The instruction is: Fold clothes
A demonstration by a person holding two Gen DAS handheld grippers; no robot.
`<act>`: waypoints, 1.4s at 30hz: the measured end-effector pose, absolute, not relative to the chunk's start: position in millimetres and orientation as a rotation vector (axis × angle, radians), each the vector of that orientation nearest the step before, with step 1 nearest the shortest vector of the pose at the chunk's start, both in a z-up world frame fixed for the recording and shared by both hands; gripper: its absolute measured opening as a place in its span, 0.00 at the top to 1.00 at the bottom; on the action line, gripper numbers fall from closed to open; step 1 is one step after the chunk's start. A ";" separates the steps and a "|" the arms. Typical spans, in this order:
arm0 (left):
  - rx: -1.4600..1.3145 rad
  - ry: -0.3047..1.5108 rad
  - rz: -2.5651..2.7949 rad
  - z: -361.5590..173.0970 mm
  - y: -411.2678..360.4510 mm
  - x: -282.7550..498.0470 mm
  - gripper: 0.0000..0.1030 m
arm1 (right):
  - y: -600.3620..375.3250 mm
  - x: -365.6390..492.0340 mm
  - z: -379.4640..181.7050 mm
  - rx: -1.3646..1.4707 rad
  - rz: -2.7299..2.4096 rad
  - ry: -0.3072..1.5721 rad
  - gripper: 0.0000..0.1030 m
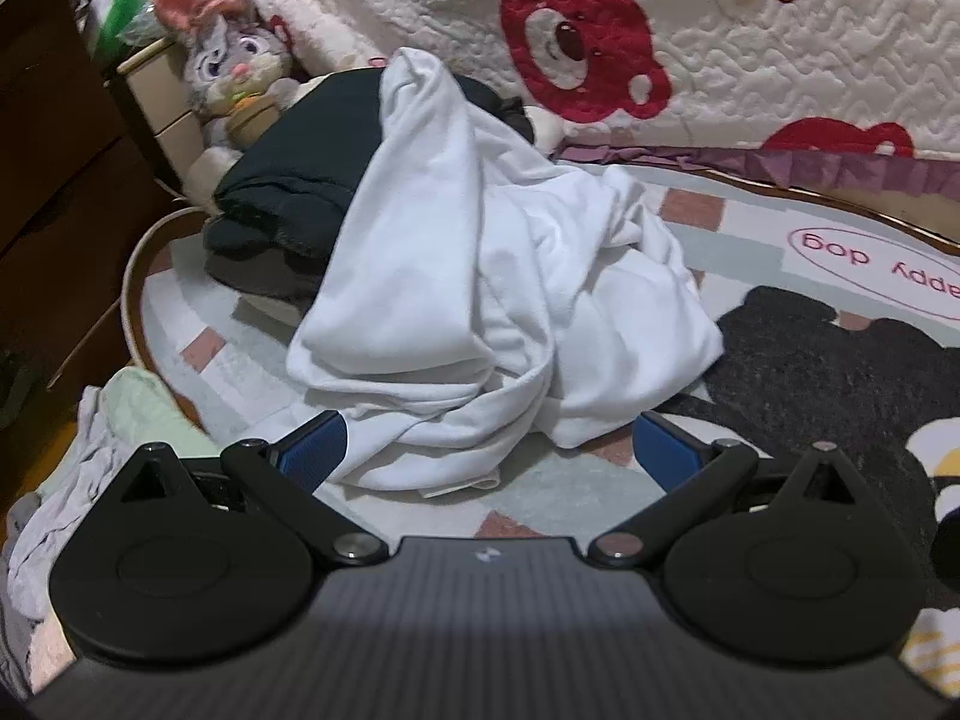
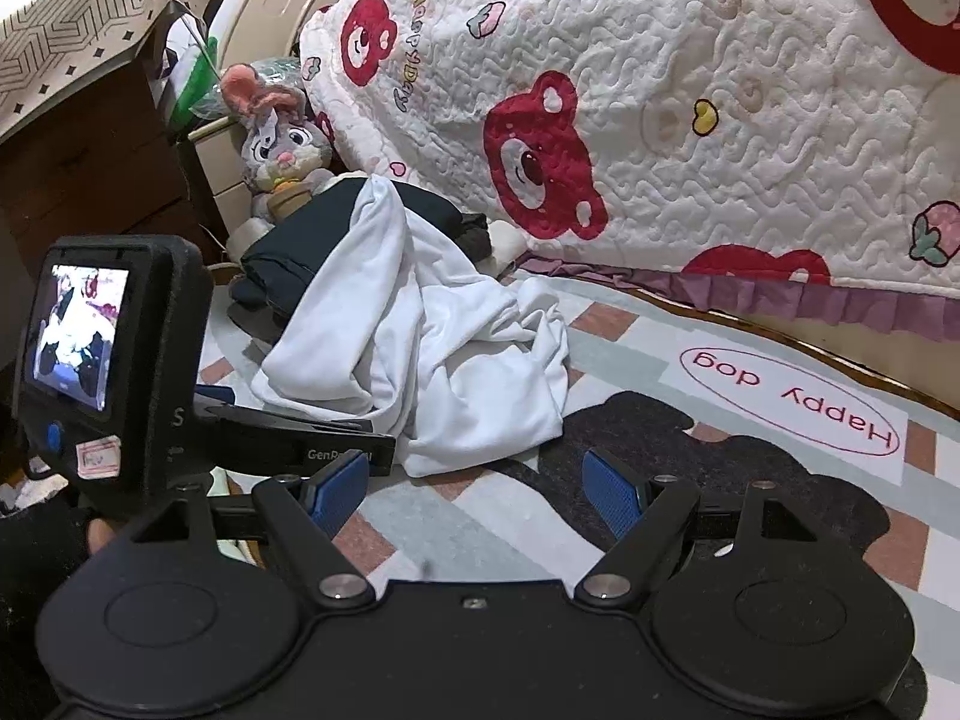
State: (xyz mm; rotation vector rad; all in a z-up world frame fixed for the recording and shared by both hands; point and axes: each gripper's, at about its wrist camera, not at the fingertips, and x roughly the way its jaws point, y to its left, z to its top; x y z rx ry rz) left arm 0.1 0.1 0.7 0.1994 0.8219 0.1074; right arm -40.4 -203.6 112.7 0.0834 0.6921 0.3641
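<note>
White garment point(image 1: 480, 300) crumpled, not folded, heaped on the rug point(image 1: 570, 498) near its far edge, draped partly over a dark clothes stack point(image 1: 300, 180) by the bed; spreading and folding left. Left gripper point(image 1: 489, 450) low just before the heap, jaws wide apart, empty. Right gripper point(image 2: 477, 495) alongside, jaws wide, holding nothing
</note>
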 end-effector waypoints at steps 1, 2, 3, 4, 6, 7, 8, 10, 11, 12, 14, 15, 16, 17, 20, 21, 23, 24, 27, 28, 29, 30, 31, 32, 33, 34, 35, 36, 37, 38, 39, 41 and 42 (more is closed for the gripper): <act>0.198 0.819 0.107 1.1 0.2 0.2 0.00 | -203.7 -39.7 112.7 0.086 0.363 0.694 0.20; 0.196 0.816 0.107 1.6 0.3 0.3 0.00 | -203.7 -39.1 112.7 0.088 0.363 0.696 0.20; 0.194 0.813 0.106 2.0 0.4 0.4 0.00 | -203.8 -38.5 112.7 0.090 0.362 0.698 0.20; 0.193 0.810 0.106 2.5 0.5 0.6 0.01 | -203.8 -37.9 112.7 0.093 0.361 0.700 0.20; 0.190 0.805 0.105 3.4 0.6 0.8 0.01 | -203.9 -36.7 112.8 0.097 0.360 0.704 0.20; 0.188 0.802 0.105 3.8 0.7 0.9 0.01 | -202.7 -37.0 112.8 0.093 0.360 0.701 0.20; 0.186 0.799 0.104 4.3 0.8 1.0 0.00 | -200.9 -37.8 112.9 0.087 0.361 0.696 0.20; 0.184 0.796 0.100 4.3 2.3 0.8 0.00 | -202.0 -40.4 111.3 0.083 0.366 0.689 0.20; 0.183 0.796 0.096 3.4 4.4 0.5 0.00 | -201.5 -39.6 111.7 0.080 0.364 0.695 0.20; 0.182 0.797 0.091 2.5 6.4 0.1 0.00 | -200.8 -39.3 111.8 0.078 0.362 0.698 0.20; 0.178 0.798 0.085 1.7 9.5 -0.5 0.00 | -200.8 -38.7 112.1 0.077 0.361 0.703 0.20; 0.173 0.799 0.085 2.1 10.2 -0.5 0.00 | -200.9 -38.3 112.3 0.077 0.361 0.705 0.20; 0.167 0.800 0.082 3.1 10.8 -0.5 0.00 | -200.9 -38.0 112.5 0.076 0.361 0.706 0.20; 0.161 0.801 0.079 4.3 11.3 -0.5 0.00 | -200.8 -37.8 112.6 0.075 0.360 0.706 0.20; 0.160 0.794 0.079 6.0 10.9 -1.3 0.00 | -199.9 -38.2 111.9 0.073 0.357 0.707 0.20; 0.160 0.794 0.078 6.3 10.6 -1.5 0.00 | -199.5 -38.7 111.2 0.072 0.356 0.707 0.20; 0.157 0.797 0.077 6.4 10.1 -0.6 0.00 | -199.3 -38.8 110.7 0.072 0.354 0.708 0.20; 0.157 0.799 0.077 6.2 9.6 -0.2 0.00 | -199.2 -38.7 110.6 0.072 0.353 0.709 0.20; 0.157 0.800 0.081 6.5 7.9 1.1 0.00 | -199.0 -38.6 110.0 0.072 0.351 0.711 0.20; 0.157 0.801 0.081 6.5 7.3 1.6 0.00 | -198.9 -38.6 109.9 0.071 0.350 0.712 0.20; 0.157 0.801 0.080 6.0 7.2 1.4 0.00 | -198.8 -38.6 109.7 0.071 0.349 0.713 0.20; 0.157 0.801 0.079 5.4 7.3 1.1 0.00 | -198.7 -38.5 109.5 0.071 0.348 0.713 0.20; 0.157 0.801 0.078 5.3 7.1 1.0 0.00 | -198.7 -38.5 109.4 0.071 0.347 0.714 0.20; 0.157 0.801 0.077 5.4 7.0 1.0 0.00 | -198.6 -38.5 109.2 0.071 0.347 0.715 0.20; 0.157 0.802 0.075 5.5 6.8 1.1 0.00 | -198.5 -38.4 109.0 0.071 0.346 0.715 0.20; 0.156 0.802 0.073 5.6 6.6 1.2 0.00 | -198.4 -38.4 108.8 0.071 0.345 0.716 0.20; 0.156 0.803 0.072 5.6 6.4 1.3 0.00 | -198.3 -38.4 108.7 0.070 0.344 0.717 0.20; 0.156 0.803 0.072 5.6 6.1 1.4 0.00 | -198.3 -38.3 108.5 0.071 0.343 0.717 0.20; 0.155 0.803 0.071 5.7 5.9 1.3 0.00 | -198.2 -38.3 108.4 0.071 0.343 0.717 0.20; 0.155 0.803 0.070 5.7 6.0 1.3 0.00 | -198.1 -38.1 108.3 0.072 0.342 0.718 0.20; 0.155 0.804 0.070 5.6 6.1 1.1 0.00 | -198.1 -37.9 108.2 0.072 0.342 0.719 0.20; 0.155 0.804 0.070 5.1 5.7 1.1 0.00 | -197.9 -37.3 108.4 0.071 0.343 0.721 0.20; 0.156 0.803 0.069 4.7 5.8 0.7 0.00 | -197.8 -37.3 108.4 0.070 0.343 0.722 0.20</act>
